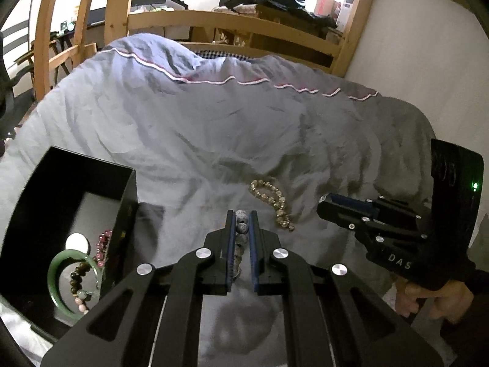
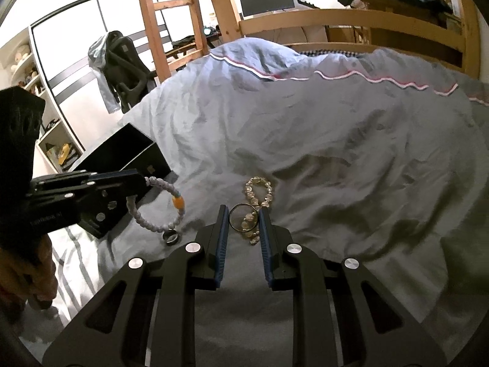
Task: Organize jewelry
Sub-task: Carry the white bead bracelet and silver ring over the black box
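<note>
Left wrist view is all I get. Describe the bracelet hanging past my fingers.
Observer: The grey bead bracelet hangs from the left gripper as a full loop with one orange bead.
Operator: Report what lies under it.
Observer: A dark ring lies on the bedding, just below the loop in the right wrist view.
Operator: Now give me the right gripper's load.
Observer: The right gripper pinches a thin gold hoop between its pads.

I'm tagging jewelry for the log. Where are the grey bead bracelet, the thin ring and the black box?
grey bead bracelet (image 2: 159, 223), right wrist view, lower beads.
thin ring (image 2: 243, 217), right wrist view, rim.
black box (image 1: 123, 183), left wrist view, right wall.
</note>
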{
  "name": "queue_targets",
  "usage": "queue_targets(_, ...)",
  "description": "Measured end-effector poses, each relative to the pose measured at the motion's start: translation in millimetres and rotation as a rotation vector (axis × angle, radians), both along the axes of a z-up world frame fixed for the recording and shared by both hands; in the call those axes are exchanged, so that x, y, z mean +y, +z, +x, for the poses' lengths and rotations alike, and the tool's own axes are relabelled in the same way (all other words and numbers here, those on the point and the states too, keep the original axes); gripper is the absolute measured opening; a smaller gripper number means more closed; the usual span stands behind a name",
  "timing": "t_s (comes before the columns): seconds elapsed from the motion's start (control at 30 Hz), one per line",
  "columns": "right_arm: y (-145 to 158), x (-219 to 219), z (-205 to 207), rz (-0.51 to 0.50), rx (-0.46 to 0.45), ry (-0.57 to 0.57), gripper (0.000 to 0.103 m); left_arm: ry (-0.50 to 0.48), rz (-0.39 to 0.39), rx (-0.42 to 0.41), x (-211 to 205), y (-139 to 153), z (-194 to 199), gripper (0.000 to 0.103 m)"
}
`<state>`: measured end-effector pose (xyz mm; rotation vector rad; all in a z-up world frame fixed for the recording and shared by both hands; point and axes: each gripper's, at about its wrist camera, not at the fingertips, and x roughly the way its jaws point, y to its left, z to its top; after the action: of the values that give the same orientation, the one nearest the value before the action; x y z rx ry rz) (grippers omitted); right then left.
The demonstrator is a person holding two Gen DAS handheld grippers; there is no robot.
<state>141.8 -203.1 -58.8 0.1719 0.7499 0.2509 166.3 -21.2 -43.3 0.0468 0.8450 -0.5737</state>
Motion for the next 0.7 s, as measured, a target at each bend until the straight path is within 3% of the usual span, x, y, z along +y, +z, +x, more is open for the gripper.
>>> queue_targets(0.7, 55, 48, -31, -0.114, -0.075, 0.054, 0.021, 0.064, -0.054, -0.053, 47, 54, -23, 0.008)
